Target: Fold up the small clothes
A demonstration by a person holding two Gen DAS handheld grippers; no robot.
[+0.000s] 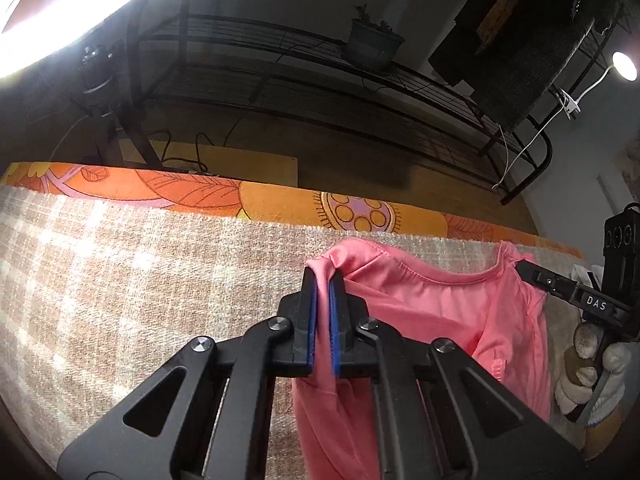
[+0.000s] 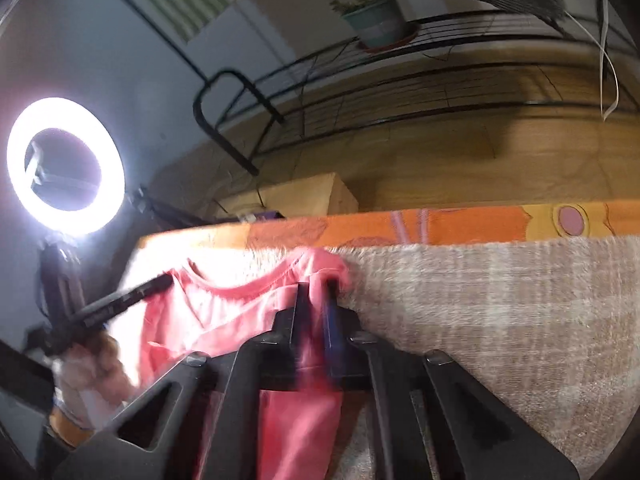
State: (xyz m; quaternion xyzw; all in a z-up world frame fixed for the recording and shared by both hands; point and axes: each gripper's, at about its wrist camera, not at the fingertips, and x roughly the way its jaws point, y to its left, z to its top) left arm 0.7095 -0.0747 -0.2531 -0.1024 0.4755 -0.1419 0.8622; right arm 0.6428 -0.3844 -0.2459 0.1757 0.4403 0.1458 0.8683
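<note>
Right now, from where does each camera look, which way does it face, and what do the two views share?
Left wrist: sits on the left gripper, looks down along its fingers at the pink garment pinched there; right gripper and gloved hand show.
Right wrist: sits on the right gripper, shut on the garment's other corner; left gripper shows.
Shared: garment, woven blanket, potted plant on the wire rack.

Left tongs [image 1: 323, 280]: black plastic, blue pads, silver screws at linkage pivots. Right tongs [image 2: 318, 286]: same build, "DAS" label on the body. Right hand [image 1: 592, 368] wore a whitish knit glove.
</note>
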